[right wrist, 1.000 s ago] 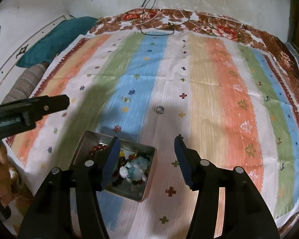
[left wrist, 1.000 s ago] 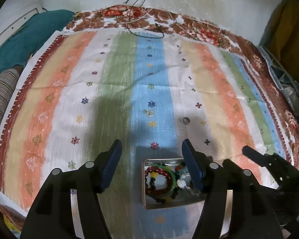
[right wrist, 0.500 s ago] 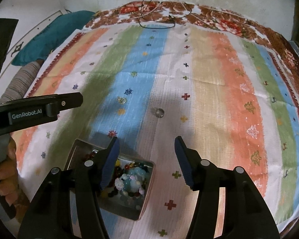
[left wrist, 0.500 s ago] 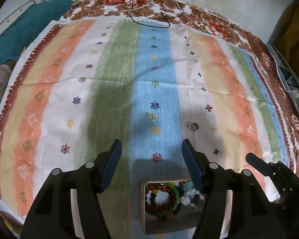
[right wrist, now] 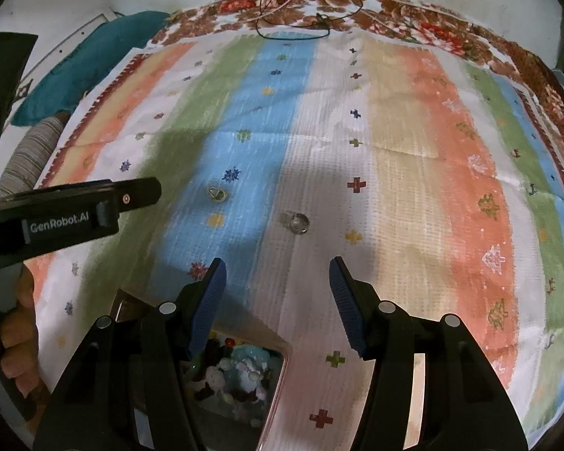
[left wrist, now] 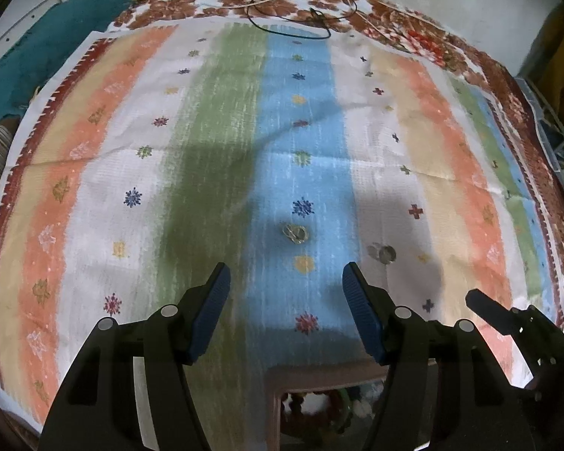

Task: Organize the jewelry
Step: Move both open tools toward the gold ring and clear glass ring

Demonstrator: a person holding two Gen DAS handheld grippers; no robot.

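Seen from the left wrist, the left gripper hangs above a striped cloth with its blue-padded fingers spread wide and nothing between them. A gold ring lies on the blue stripe just ahead of the fingertips; a silver ring lies ahead and to the right, on the white stripe. A metal box of beaded bracelets sits beneath the gripper's body. From the right wrist, the right gripper is likewise parted and empty, the silver ring just ahead between its fingers, the gold ring ahead-left, and the box under its left finger.
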